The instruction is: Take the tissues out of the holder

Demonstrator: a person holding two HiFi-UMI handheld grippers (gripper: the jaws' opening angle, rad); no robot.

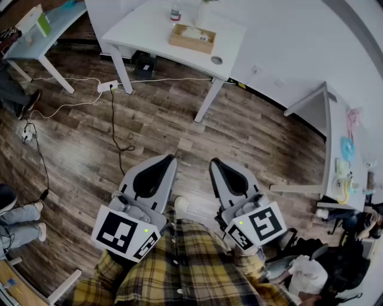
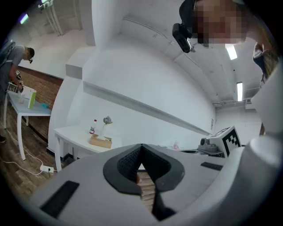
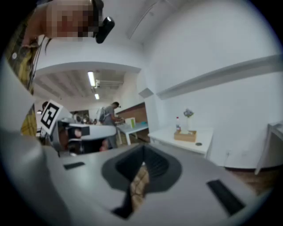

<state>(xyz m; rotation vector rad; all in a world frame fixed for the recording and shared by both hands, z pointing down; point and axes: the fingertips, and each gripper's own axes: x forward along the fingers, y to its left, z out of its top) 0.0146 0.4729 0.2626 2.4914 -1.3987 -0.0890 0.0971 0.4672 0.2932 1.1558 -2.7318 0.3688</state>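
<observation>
The wooden tissue holder (image 1: 192,37) with white tissues (image 1: 195,33) in it stands on a white table (image 1: 149,30) at the far end of the room. It also shows small in the left gripper view as the holder (image 2: 101,141) and in the right gripper view as the holder (image 3: 185,136). My left gripper (image 1: 170,159) and right gripper (image 1: 215,162) hang side by side close to my body, over the wood floor and well short of the table. On both, the jaws meet at the tips with nothing between them, as seen at the left gripper (image 2: 141,146) and right gripper (image 3: 143,147).
A bottle (image 1: 175,12) and a small round dark object (image 1: 216,60) share the table with the holder. A power strip (image 1: 108,86) and cables lie on the floor before it. Another table (image 1: 37,36) stands far left, a desk (image 1: 339,149) at right. A person (image 2: 12,62) works at the left table.
</observation>
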